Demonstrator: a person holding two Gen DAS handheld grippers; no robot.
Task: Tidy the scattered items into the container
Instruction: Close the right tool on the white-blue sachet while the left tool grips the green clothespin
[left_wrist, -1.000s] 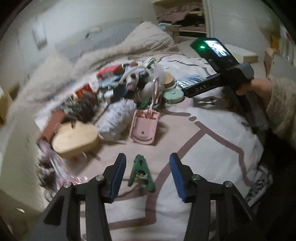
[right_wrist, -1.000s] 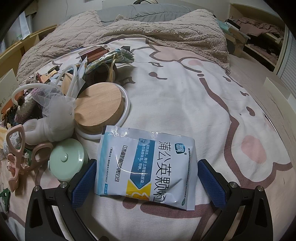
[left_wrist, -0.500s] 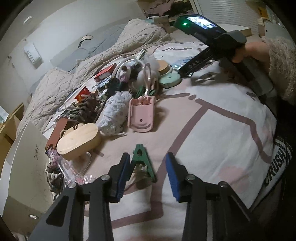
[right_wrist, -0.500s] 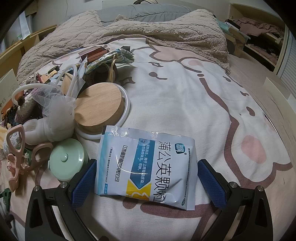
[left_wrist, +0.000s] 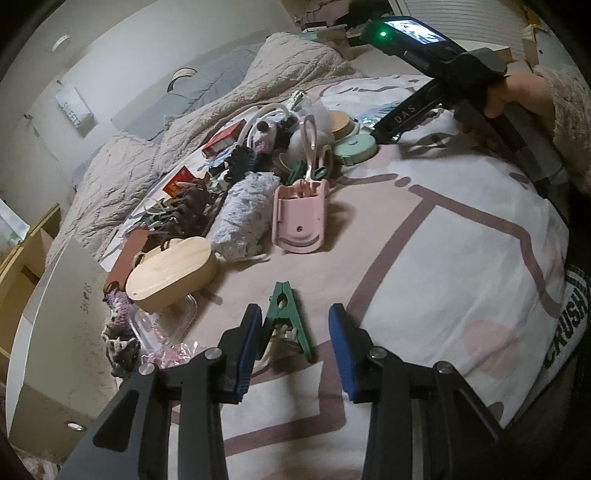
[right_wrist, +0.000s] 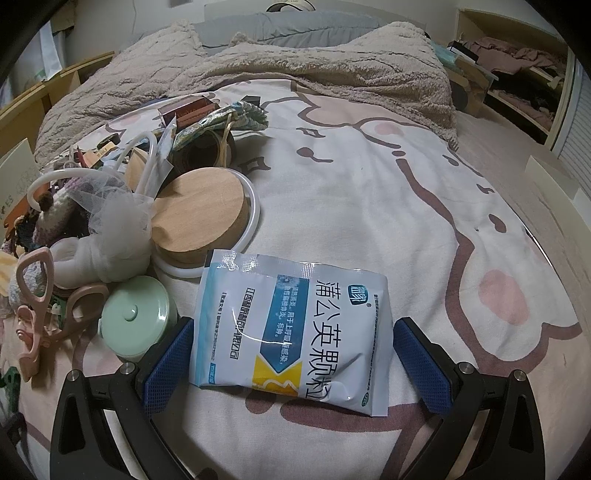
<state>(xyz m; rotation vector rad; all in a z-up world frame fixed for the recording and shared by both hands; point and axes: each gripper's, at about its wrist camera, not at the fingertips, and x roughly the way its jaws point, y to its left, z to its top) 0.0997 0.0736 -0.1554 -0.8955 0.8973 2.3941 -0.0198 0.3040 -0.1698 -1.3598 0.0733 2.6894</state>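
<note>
Left gripper (left_wrist: 291, 334) fingers apart around green clip (left_wrist: 286, 317) near bed (left_wrist: 461, 280) edge; light, rigid; pinch its sides. Right gripper (right_wrist: 295, 354) fingers apart astride sachet (right_wrist: 291, 328).

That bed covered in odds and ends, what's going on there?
A person is tidying a bed with a handheld gripper in each hand. The left gripper has a green clothes peg between its jaws; one pad touches it, the other stands apart. The right gripper sits open around a blue and white sachet lying flat. A heap of small clutter waits beside them.
</note>
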